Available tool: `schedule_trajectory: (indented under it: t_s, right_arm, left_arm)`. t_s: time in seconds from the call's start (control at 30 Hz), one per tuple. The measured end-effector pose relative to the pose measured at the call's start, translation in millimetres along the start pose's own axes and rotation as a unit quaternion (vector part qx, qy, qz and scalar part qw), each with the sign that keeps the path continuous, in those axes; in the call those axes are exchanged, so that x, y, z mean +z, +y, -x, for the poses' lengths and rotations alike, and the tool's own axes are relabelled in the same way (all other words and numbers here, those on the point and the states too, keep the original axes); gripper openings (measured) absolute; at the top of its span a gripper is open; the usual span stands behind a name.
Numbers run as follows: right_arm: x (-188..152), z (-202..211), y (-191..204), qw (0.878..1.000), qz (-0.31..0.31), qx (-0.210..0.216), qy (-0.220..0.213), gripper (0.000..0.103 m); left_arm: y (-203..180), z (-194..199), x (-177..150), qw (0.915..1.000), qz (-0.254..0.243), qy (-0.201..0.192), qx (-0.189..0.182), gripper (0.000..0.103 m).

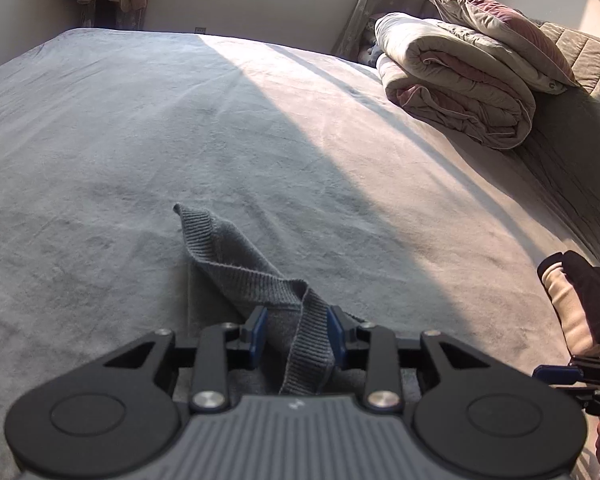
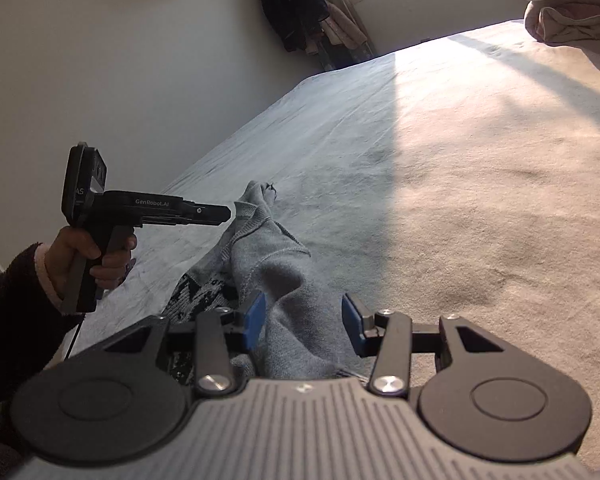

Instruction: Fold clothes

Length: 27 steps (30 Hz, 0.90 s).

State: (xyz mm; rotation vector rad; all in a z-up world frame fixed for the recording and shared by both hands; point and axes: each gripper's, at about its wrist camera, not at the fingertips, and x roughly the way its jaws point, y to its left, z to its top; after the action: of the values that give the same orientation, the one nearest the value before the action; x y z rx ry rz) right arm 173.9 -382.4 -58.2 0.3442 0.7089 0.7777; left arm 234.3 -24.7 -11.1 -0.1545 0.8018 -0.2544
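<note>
A grey knit sweater lies rumpled on the bed, its ribbed hem twisted and rising toward the camera. The hem runs loosely between the blue pads of my left gripper, which stand apart and do not press on it. In the right wrist view the same sweater is bunched into a ridge, with a dark patterned part at its left. My right gripper is open over this ridge, cloth lying between the pads without being pinched. A hand holds the left gripper at the sweater's far tip.
The grey bed cover spreads wide, sunlit on the right. A folded duvet with a pillow on top sits at the far right. Clothes hang by the far wall under a window. A dark sleeve shows at the right edge.
</note>
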Motion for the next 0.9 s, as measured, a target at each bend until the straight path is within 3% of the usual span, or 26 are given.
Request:
schedule_trajectory:
  t_s: [0.13, 0.33, 0.37, 0.47, 0.63, 0.7, 0.73, 0.9]
  right_arm:
    - [0, -5, -13, 0.999, -0.032, -0.020, 0.004, 0.047]
    - [-4, -16, -18, 0.998, -0.030, -0.033, 0.042, 0.047]
    - [-4, -16, -18, 0.998, -0.028, -0.031, 0.044, 0.047]
    - [-6, -21, -16, 0.998, -0.020, -0.028, 0.051, 0.046]
    - [-10, -27, -4, 0.997, 0.029, -0.036, 0.062, 0.043]
    - [-13, -29, 2, 0.995, 0.052, -0.036, 0.074, 0.028]
    - [-14, -31, 4, 0.995, 0.059, -0.030, 0.081, 0.012]
    - [-8, -21, 10, 0.994, 0.069, -0.073, 0.046, 0.008]
  left_arm:
    - [-3, -19, 12, 0.9994, 0.007, 0.029, -0.016, 0.034]
    - [-5, -45, 12, 0.9974, 0.028, 0.065, -0.005, 0.032]
    - [-5, -49, 12, 0.9970, 0.030, 0.071, 0.001, 0.030]
    - [-4, -56, 14, 0.9969, 0.037, 0.069, 0.007, 0.001]
    - [-3, -53, 20, 0.9976, 0.059, 0.030, -0.021, 0.000]
    - [-7, -50, 24, 0.9976, 0.055, 0.008, -0.040, 0.000]
    - [-10, -49, 25, 0.9976, 0.051, -0.001, -0.047, 0.000]
    - [-25, -46, 37, 0.9958, 0.035, -0.043, -0.073, 0.000]
